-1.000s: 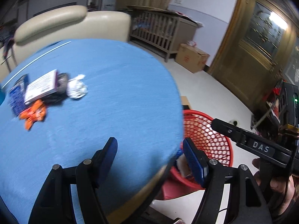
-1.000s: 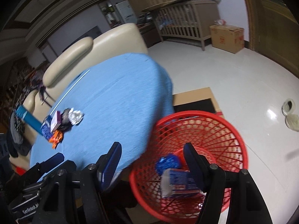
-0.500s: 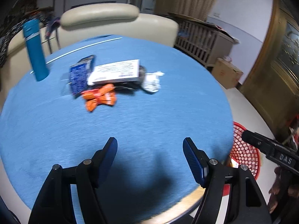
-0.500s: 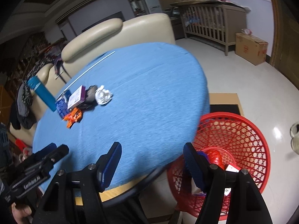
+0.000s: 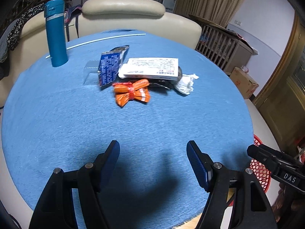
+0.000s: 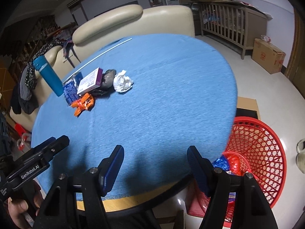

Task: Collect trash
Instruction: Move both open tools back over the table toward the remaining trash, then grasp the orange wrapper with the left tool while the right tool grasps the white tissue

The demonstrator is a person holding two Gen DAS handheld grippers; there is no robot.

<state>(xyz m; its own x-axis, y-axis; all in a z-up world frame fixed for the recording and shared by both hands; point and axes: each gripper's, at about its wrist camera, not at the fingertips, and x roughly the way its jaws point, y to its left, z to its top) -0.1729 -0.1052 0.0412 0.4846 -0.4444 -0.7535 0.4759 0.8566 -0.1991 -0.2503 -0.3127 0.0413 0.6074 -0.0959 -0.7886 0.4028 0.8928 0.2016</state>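
A heap of trash lies on the round blue table (image 5: 76,126): an orange wrapper (image 5: 131,92) (image 6: 83,103), a blue packet (image 5: 110,66) (image 6: 71,90), a white box (image 5: 152,68) (image 6: 89,83), a dark lump (image 6: 108,79) and a crumpled white tissue (image 5: 185,84) (image 6: 123,81). My left gripper (image 5: 153,151) hovers open over the table's near part, well short of the heap, nothing between its fingers. My right gripper (image 6: 155,156) stands open and empty above the table's near edge. The red basket (image 6: 261,152) (image 5: 260,171) on the floor at the right holds several wrappers.
A tall teal bottle (image 5: 55,32) (image 6: 48,75) stands at the table's far left. A thin white rod (image 5: 106,39) lies along the far edge. A cream sofa (image 5: 124,17) sits behind, and a wooden crib (image 6: 230,22) and cardboard box (image 6: 268,55) lie to the right.
Both grippers have swung left from over the red basket to face the table and the trash heap. The views have rolled level. Jaw widths look unchanged.
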